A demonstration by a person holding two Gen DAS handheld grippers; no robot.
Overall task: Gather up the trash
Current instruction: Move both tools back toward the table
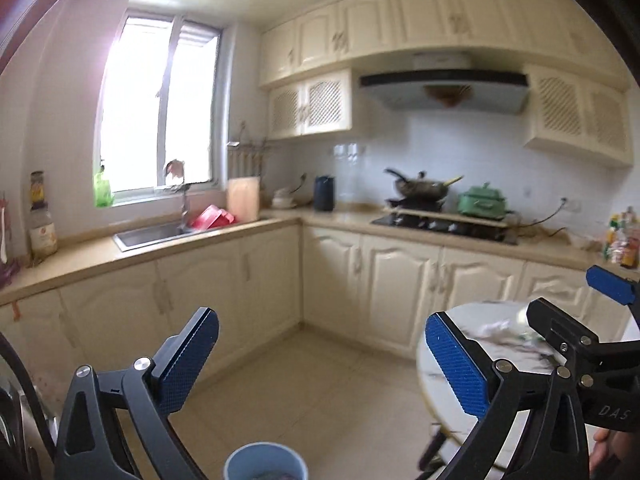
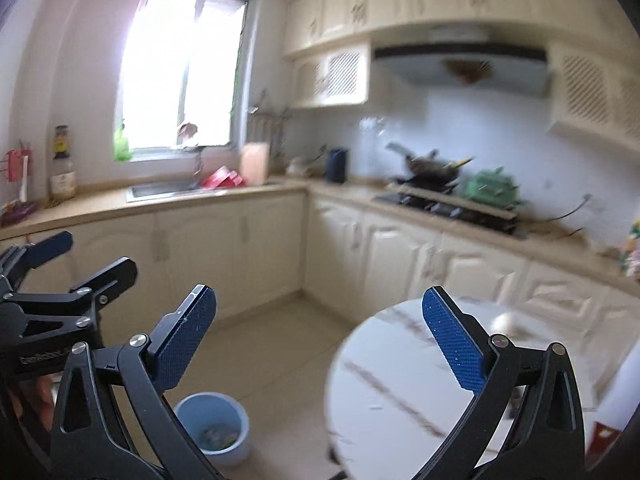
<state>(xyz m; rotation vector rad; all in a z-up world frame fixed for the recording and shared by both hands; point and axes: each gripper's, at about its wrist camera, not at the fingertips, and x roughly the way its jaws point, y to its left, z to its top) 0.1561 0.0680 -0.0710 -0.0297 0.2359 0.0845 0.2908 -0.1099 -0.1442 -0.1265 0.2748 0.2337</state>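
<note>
A light blue trash bin (image 2: 214, 428) stands on the tiled floor and holds some scraps; its rim shows at the bottom of the left wrist view (image 1: 266, 460). A round white marble table (image 2: 400, 380) stands to its right, with crumpled trash (image 1: 502, 330) on its far side and a pale blurred lump (image 2: 506, 324). My left gripper (image 1: 320, 356) is open and empty above the floor; it also shows at the left of the right wrist view (image 2: 76, 256). My right gripper (image 2: 320, 332) is open and empty beside the table; it also shows at the right of the left wrist view (image 1: 576, 300).
Cream L-shaped kitchen cabinets run along the back. The counter holds a sink (image 1: 152, 234) with red items, a cutting board (image 1: 243, 199), a stove with a wok (image 1: 420, 188), a green pot (image 1: 482, 200) and bottles (image 1: 622, 240). Open tiled floor (image 1: 320, 380) lies in the middle.
</note>
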